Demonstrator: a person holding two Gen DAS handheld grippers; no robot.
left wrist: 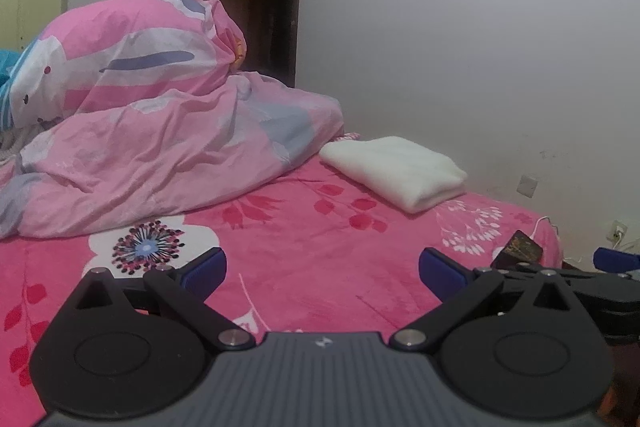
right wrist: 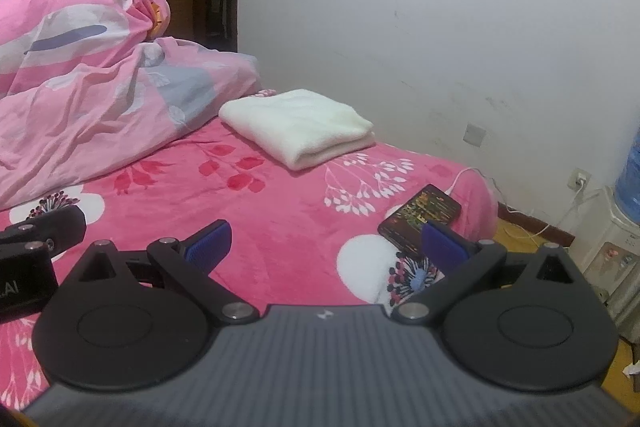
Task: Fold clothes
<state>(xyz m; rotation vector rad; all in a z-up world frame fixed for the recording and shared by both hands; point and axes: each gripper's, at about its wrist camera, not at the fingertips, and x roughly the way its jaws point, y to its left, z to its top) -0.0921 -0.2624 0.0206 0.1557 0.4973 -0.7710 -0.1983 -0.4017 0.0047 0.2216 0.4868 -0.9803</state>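
Both claws, left claw [left wrist: 322, 271] and right claw [right wrist: 327, 243], were spread wide and empty over the bed [left wrist: 320, 247], with the folded white towel [left wrist: 394, 169] sitting near the wall.

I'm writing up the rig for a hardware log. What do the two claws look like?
Both match: the left claw and right claw each have blue ribbed fingertip pads on black linkage arms with silver pivot pins, round black discs on each side, and a grey ribbed body bearing a small white logo. No cables or sleeves show.

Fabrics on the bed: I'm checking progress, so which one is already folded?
The white towel, a neat flat stack near the wall. The pink quilt beside it lies crumpled in a heap.
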